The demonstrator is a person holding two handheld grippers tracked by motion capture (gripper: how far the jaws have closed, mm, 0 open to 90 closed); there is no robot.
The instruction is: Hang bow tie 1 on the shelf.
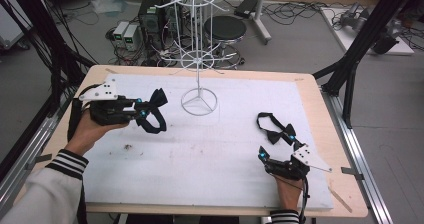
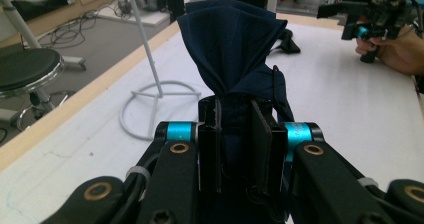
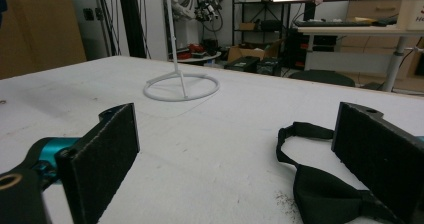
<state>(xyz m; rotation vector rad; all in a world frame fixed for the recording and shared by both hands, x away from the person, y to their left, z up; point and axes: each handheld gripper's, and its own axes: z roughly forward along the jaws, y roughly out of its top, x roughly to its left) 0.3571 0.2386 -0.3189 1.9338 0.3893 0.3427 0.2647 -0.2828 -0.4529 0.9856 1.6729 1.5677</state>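
A dark navy bow tie [image 1: 158,98] hangs above the table's left side, with my left gripper [image 1: 143,112] shut on it; its strap loops down below the jaws. In the left gripper view the navy bow tie [image 2: 235,44] fans up from between the closed jaws of my left gripper [image 2: 235,134]. A black bow tie [image 1: 273,135] lies flat on the white mat at the right. My right gripper [image 1: 275,143] stands open just behind it, low over the mat. In the right gripper view the black bow tie [image 3: 320,189] lies beside the right pad [image 3: 380,149].
A white wire display rack [image 1: 199,59] stands at the back middle, its ring base [image 1: 199,103] on the white mat [image 1: 200,154]. A stool and cables sit on the floor beyond the table's far edge. Upright black frame posts flank both sides.
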